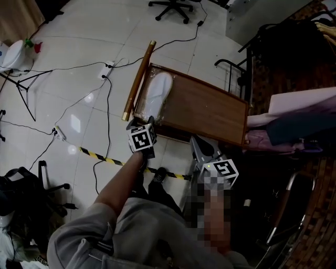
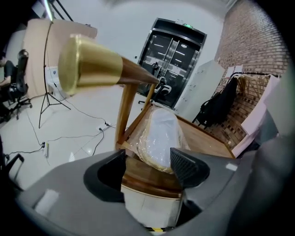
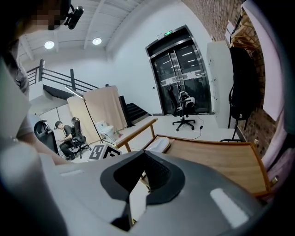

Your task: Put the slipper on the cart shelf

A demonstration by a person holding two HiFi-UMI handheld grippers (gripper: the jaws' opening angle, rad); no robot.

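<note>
The slipper [image 1: 157, 90], white and wrapped in clear plastic, lies flat on top of the wooden cart shelf [image 1: 210, 107]. It sits at the shelf's left end with its length running from near to far along that edge. Just left of it, the cart's wooden handle bar [image 1: 138, 79] with brass-coloured end caps runs the same way.

The left gripper [image 1: 147, 122] is at the near left corner of the shelf, pointing down toward the slipper's near end. In the left gripper view its jaws stand spread wide. The near end of the slipper [image 2: 159, 136] shows in the gap between the pads [image 2: 186, 167], which do not press on it. The shelf's near edge [image 2: 147, 177] lies under the gap, and one brass end of the handle bar [image 2: 92, 67] looms close at the upper left.

The right gripper [image 1: 199, 148] hangs off the shelf's near side, to the right of the left one and clear of the wood. In the right gripper view its jaws are drawn together with nothing between them [image 3: 145, 173]. Beyond them lie the shelf [image 3: 216, 159] and, at its far left end, the slipper [image 3: 159, 145].

Cables [image 1: 107, 100] trail over the pale tiled floor [image 1: 79, 63] to the left. A strip of yellow-and-black tape [image 1: 97, 155] lies on the floor nearer the person. An office chair [image 1: 170, 6] stands at the far side.
</note>
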